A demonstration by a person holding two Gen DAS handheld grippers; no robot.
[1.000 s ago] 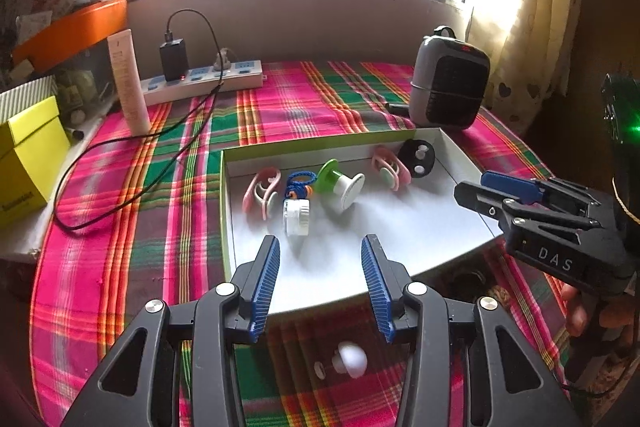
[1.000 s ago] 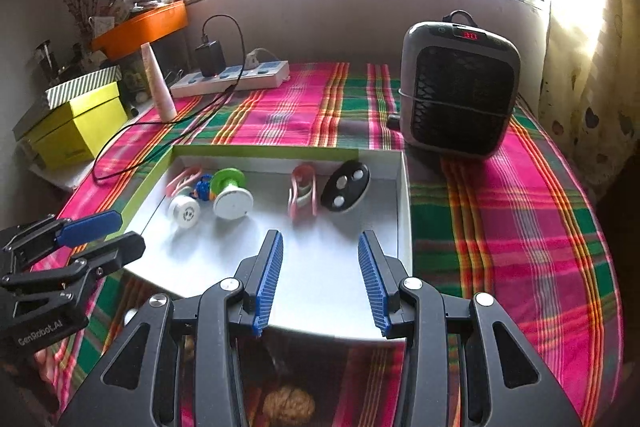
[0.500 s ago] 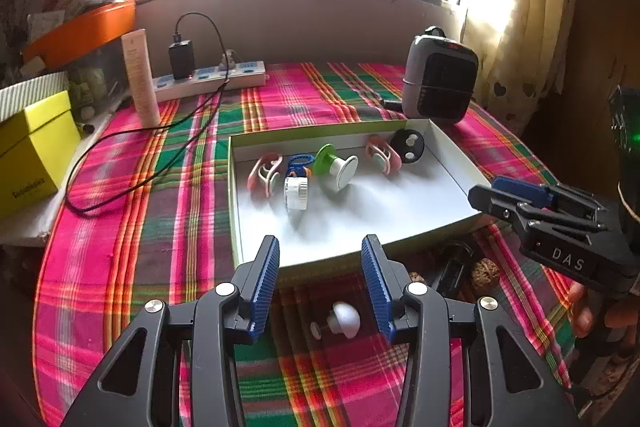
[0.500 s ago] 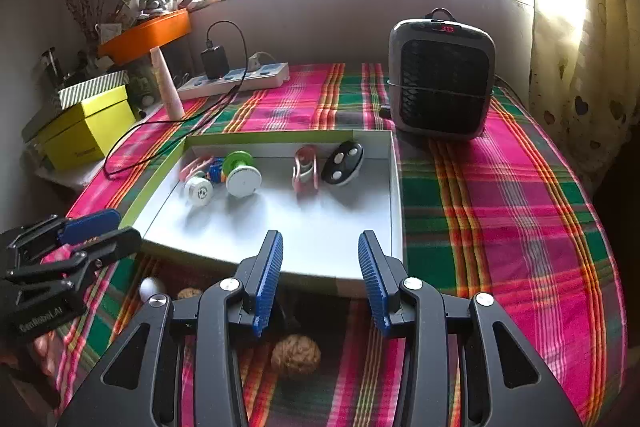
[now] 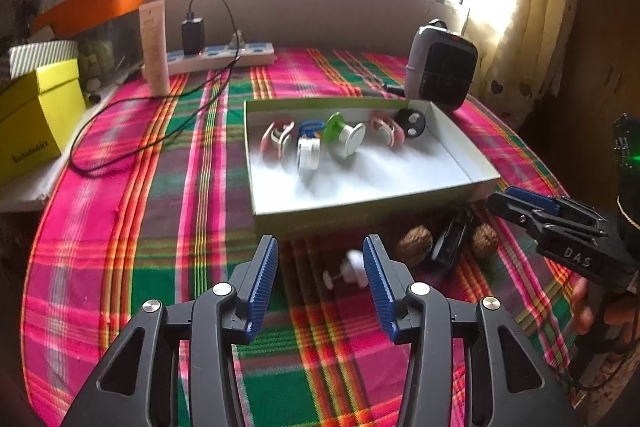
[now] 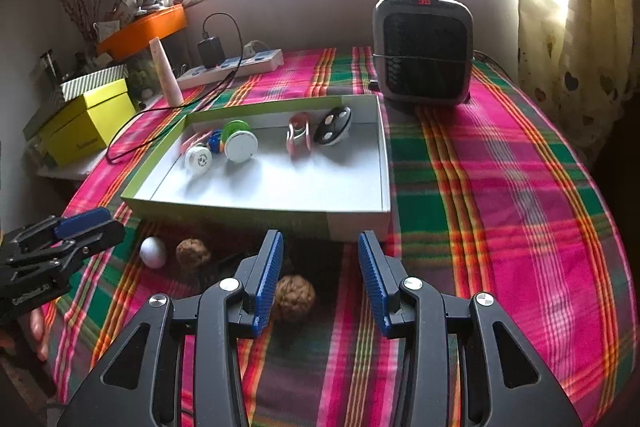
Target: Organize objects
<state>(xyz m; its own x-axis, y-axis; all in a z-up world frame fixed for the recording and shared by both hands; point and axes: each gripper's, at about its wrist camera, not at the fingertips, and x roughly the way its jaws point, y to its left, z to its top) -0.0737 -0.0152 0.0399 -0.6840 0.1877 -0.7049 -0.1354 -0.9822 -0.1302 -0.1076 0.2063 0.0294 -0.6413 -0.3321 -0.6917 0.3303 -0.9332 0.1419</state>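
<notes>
A shallow white tray with green sides lies on the plaid cloth and holds several small items: pink clips, a white spool, a green-and-white spool and a black disc. In front of it lie a small white knob, two walnuts and a black clip. My left gripper hangs above the cloth with its jaws opening, the white knob just inside its right finger, untouched. My right gripper stands open, one walnut low beside its left finger.
A grey heater stands behind the tray on the right. At the back are a power strip with a black charger and its cable, a tall tube, a yellow box and an orange tray. A curtain hangs right.
Both grippers have drawn back from over the tray toward the near side of the table, so the knob, walnuts and black clip in front of the tray came into view.
</notes>
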